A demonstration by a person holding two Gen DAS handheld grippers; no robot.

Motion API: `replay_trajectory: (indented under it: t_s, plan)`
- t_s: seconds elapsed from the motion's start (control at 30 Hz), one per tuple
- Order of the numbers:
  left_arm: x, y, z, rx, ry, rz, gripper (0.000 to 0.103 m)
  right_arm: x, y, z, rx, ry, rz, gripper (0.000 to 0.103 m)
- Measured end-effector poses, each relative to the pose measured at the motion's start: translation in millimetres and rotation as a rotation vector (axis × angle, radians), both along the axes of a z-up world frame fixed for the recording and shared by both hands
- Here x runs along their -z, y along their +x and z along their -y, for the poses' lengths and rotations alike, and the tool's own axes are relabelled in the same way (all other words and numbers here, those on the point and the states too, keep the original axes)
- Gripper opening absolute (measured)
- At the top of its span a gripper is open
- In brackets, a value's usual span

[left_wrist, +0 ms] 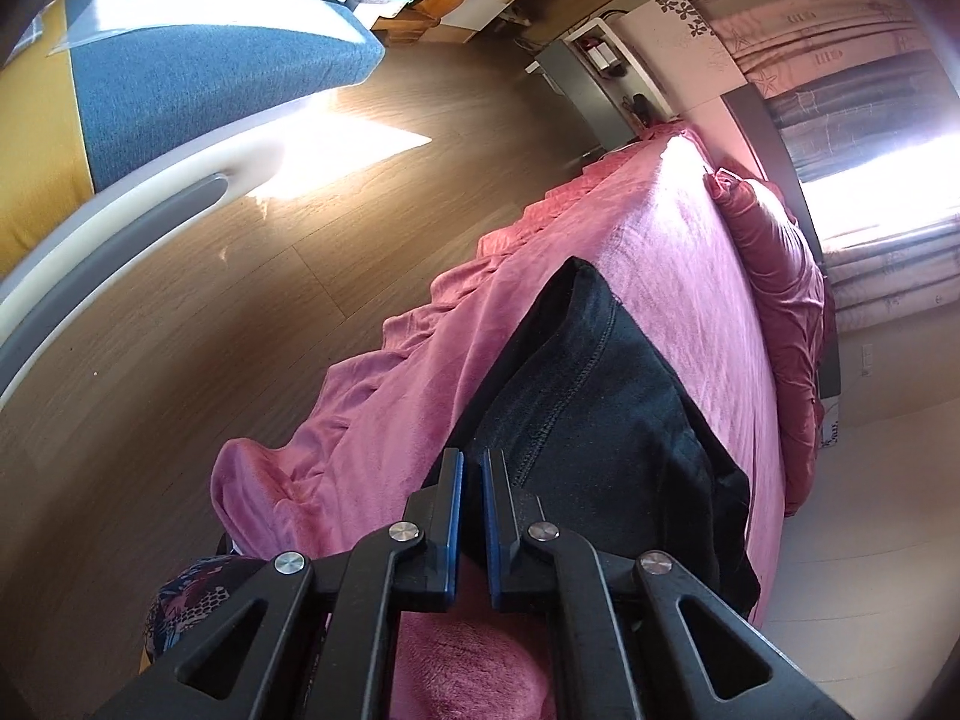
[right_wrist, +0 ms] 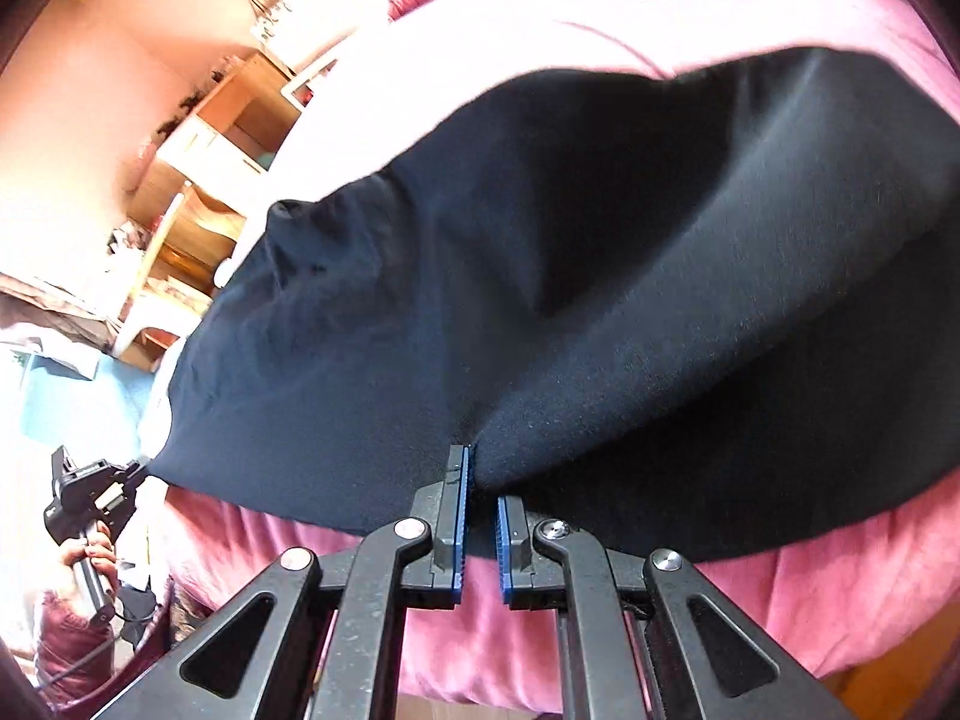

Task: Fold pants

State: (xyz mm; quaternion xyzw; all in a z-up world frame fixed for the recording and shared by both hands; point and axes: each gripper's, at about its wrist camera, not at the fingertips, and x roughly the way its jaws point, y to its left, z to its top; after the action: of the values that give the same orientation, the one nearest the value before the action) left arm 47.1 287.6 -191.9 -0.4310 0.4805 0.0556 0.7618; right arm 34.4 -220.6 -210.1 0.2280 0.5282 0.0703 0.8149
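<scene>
Pants, black matte knit with a stitched seam, drape over your fuzzy pink blanket; left gripper and right gripper each pinch a hem edge.

1. A bed covered by a pink fleece sheet, rumpled along its floor-side edge.
2. Black pants lie on the sheet near the bed's edge.
3. A dark pink pillow rests at the far end.
</scene>
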Motion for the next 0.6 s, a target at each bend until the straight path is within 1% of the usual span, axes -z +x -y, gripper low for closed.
replay_trajectory:
  t_s: [0.07, 0.1, 0.13, 0.17, 0.2, 0.23, 0.27, 0.3, 0.33, 0.4, 0.5, 0.6]
  plan:
    - [3, -2, 2, 0.001, 0.033, -0.032, 0.007, 11, 1, -2, 0.008, 0.009, -0.026, 0.008]
    - [5, -2, 4, 0.005, 0.047, -0.043, 0.010, 14, 2, -4, 0.004, 0.011, -0.029, 0.008]
    - [5, -2, 5, 0.005, 0.062, -0.051, 0.011, 14, 3, -5, 0.001, 0.016, -0.026, 0.012]
    - [3, -3, 5, -0.007, 0.084, -0.064, 0.021, 13, 4, -3, 0.001, 0.043, -0.022, 0.013]
    - [0, -4, 5, -0.024, 0.106, -0.073, 0.028, 13, 4, 4, 0.011, 0.080, -0.016, 0.015]
    - [-4, -5, 4, -0.035, 0.120, -0.070, 0.028, 9, 3, 12, 0.029, 0.115, 0.001, 0.026]
    - [-8, -5, 3, -0.046, 0.135, -0.065, 0.028, 5, 1, 22, 0.052, 0.128, 0.024, 0.035]
    - [-14, -6, 3, -0.058, 0.161, -0.061, 0.029, -1, -2, 33, 0.079, 0.139, 0.048, 0.038]
    - [-20, -7, 4, -0.066, 0.182, -0.048, 0.029, -5, -6, 47, 0.113, 0.164, 0.071, 0.038]
    - [-33, -8, 7, -0.073, 0.200, -0.008, 0.029, -10, -14, 83, 0.214, 0.199, 0.108, 0.038]
    - [-50, -8, 17, -0.061, 0.240, 0.035, 0.029, -14, -24, 144, 0.394, 0.165, 0.140, 0.038]
    - [-60, -3, 36, -0.004, 0.249, 0.064, 0.029, -12, -30, 204, 0.578, 0.153, 0.155, 0.038]
